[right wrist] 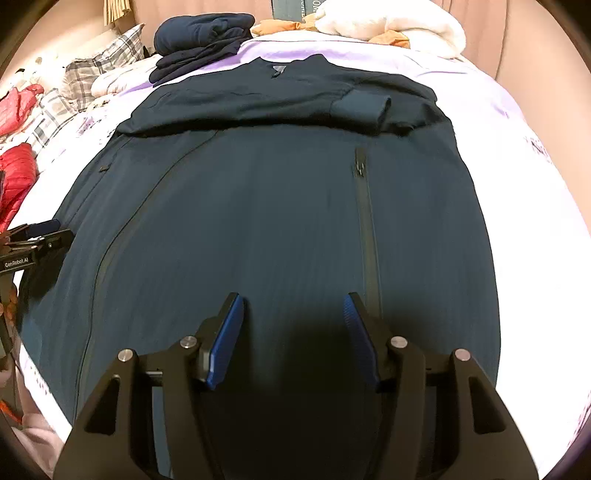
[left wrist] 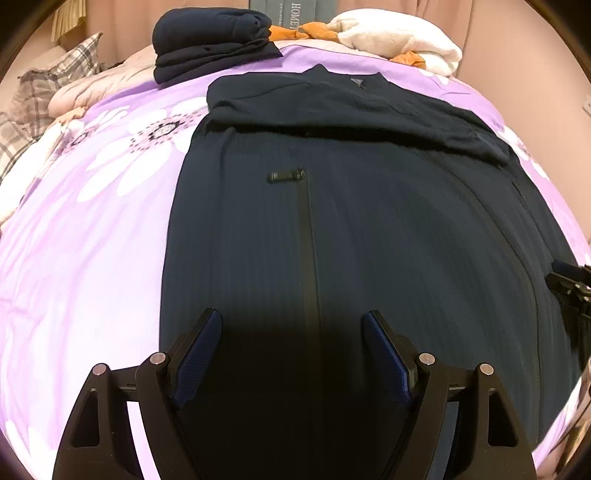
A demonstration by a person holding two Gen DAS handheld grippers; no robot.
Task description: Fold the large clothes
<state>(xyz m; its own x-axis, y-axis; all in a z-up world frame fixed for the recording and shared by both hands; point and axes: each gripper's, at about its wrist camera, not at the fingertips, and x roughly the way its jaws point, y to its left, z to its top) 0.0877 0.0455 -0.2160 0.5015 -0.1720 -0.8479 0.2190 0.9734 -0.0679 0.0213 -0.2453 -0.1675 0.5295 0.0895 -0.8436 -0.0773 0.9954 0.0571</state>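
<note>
A large dark navy jacket (left wrist: 369, 229) lies flat on the purple floral bedspread (left wrist: 92, 240), its sleeves folded across the chest at the far end. It fills the right wrist view (right wrist: 258, 221) too, with a sleeve cuff (right wrist: 364, 107) on top. My left gripper (left wrist: 293, 332) is open and empty, just above the jacket's near hem by a pocket zipper (left wrist: 306, 236). My right gripper (right wrist: 293, 314) is open and empty above the hem beside the other pocket zipper (right wrist: 365, 229). Each gripper shows at the edge of the other's view: the right one (left wrist: 570, 284), the left one (right wrist: 33, 240).
A folded dark garment stack (left wrist: 210, 44) sits at the bed's far left. A cream blanket (left wrist: 399, 37) and orange cloth (left wrist: 306, 31) lie at the far right. Plaid pillows (right wrist: 96, 70) and a red jacket (right wrist: 14, 173) lie to the left. Pink curtains hang behind.
</note>
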